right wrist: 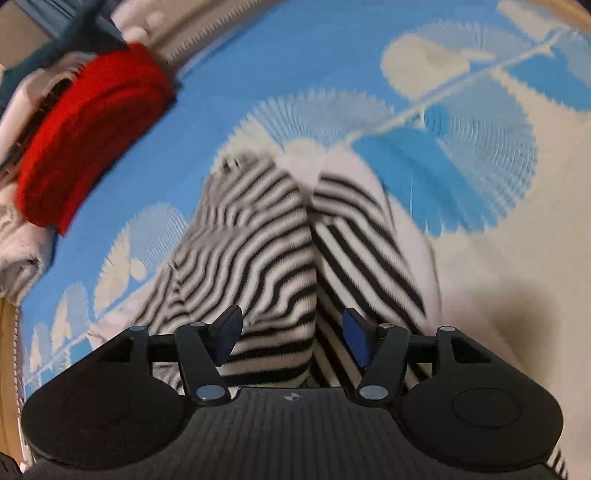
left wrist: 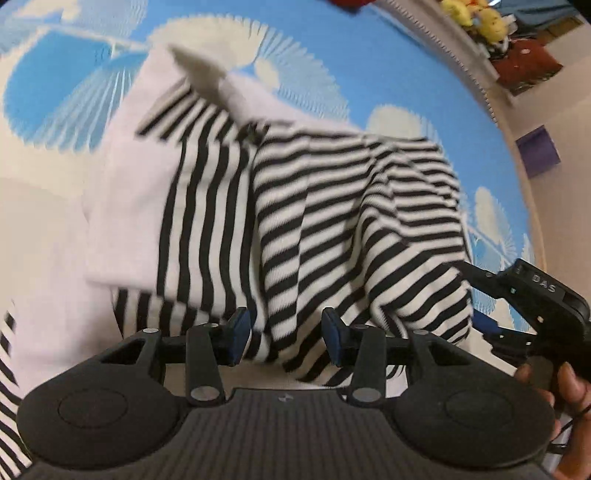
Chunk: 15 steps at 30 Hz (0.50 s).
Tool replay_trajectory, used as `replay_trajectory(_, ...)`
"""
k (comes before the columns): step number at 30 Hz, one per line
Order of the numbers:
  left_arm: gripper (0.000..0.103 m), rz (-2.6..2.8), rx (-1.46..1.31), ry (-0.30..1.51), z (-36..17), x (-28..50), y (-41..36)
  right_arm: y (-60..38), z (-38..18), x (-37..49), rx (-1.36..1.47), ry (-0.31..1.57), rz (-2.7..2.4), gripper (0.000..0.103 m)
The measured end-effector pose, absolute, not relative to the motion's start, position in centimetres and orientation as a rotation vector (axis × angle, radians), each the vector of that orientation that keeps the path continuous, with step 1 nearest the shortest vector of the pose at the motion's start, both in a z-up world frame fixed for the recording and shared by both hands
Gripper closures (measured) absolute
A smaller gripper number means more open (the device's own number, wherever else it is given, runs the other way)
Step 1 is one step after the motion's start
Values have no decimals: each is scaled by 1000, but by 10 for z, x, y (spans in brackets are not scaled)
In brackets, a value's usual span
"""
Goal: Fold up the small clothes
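We see a striped garment [left wrist: 295, 206], black and white with plain white sleeves or panels, lying bunched on a blue mat [left wrist: 369, 74] with a cream leaf pattern. In the left wrist view it fills the middle of the frame; stripes run near vertical on the left part and slanted on the right part, with a fold line between them. A white flap [left wrist: 122, 192] lies along its left side, and a pale collar or tag bit sticks up at the top.

Our left gripper [left wrist: 286, 338] hangs just over the near edge of the garment, jaws spread with striped cloth showing in the gap; the blue pads [left wrist: 240, 332] are not pressed on anything we can make out. Whether cloth touches a pad, we cannot tell.

The right gripper [right wrist: 291, 338] is also spread, wide gap, striped cloth under and between the fingers, no pinch visible. In the left view its black body [left wrist: 535, 314] shows at the right edge, fingers reaching to the garment's right corner, a hand [left wrist: 569, 413] holding it.

In the right wrist view the garment [right wrist: 266, 251] runs away from the gripper up the mat [right wrist: 295, 66], with a centre fold splitting fine wavy stripes on the left from bolder stripes on the right. A red cloth roll [right wrist: 88, 136] sits at the upper left on the mat's edge, well apart from the garment, with whitish cloth [right wrist: 18, 258] beside it. Both views are motion blurred.

In the left view, yellow soft toys [left wrist: 476, 18] sit far back at top right, off the mat.
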State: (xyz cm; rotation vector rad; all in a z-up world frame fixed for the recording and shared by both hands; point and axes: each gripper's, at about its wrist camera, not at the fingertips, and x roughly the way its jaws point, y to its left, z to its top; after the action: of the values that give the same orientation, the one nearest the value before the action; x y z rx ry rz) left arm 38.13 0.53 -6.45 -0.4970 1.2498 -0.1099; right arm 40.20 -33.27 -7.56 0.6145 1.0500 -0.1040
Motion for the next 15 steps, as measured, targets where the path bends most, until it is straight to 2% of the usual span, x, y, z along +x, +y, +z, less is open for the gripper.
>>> replay_trajectory(1,62,-115,-490,1258,-72,387,5,-330,-80,403,604,1066,-115,42)
replay_trajectory(2,76,-125,-477,1264,-75,387,4,-327,-83,404,593,1075,-122,45)
replay_trajectory(3,84,-131,-463,1264,-74,385,4,-326,-84,405,585,1079,-135,51)
replay_trajectory(4,96,-131,-450,1262,-76,387,4,-325,-84,405,588,1072,-143,68)
replay_trajectory(5,101,-131,-437,1252,-77,389,5,-323,-82,404,599,1058,-139,90)
replay_trajectory(6,101,-128,-420,1228,-75,393,6,-323,-78,404,612,1040,-131,97)
replay_trajectory(8,102,-107,-381,1135,-66,396,10,-322,-61,398,646,971,-82,101)
replay_trajectory(15,102,-56,-371,674,17,380,60,-316,9,346,633,734,111,103)
